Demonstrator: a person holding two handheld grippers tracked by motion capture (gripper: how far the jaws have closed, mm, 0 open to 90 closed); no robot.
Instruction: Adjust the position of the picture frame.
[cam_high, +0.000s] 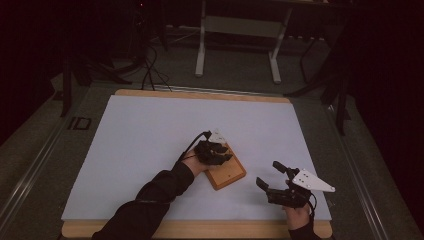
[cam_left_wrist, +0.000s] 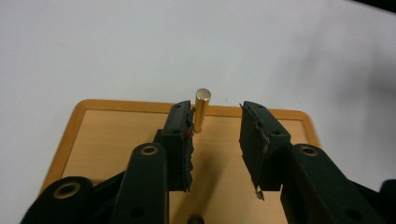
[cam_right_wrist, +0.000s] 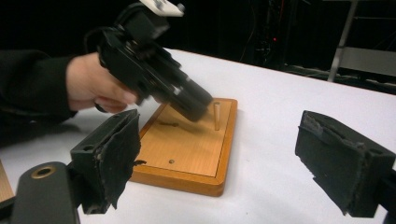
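A small wooden board (cam_high: 231, 175) lies on the white table top, right of centre. A short peg (cam_left_wrist: 202, 110) stands upright near the board's far edge, also seen as the peg (cam_right_wrist: 216, 115). My left gripper (cam_high: 216, 151) hangs over the board, tilted down. In the left gripper view my left gripper (cam_left_wrist: 217, 112) is open, and the peg stands just past the tip of its left finger (cam_left_wrist: 180, 140), not between the jaws. My right gripper (cam_high: 267, 173) is held open to the right of the board with nothing in it; its pads (cam_right_wrist: 114, 154) are spread wide.
The board (cam_right_wrist: 187, 144) has a small empty hole (cam_right_wrist: 171, 161) near its front. The white sheet (cam_high: 150, 135) covers a wood-edged table. A metal frame stand (cam_high: 235, 30) and cables sit on the dark floor beyond.
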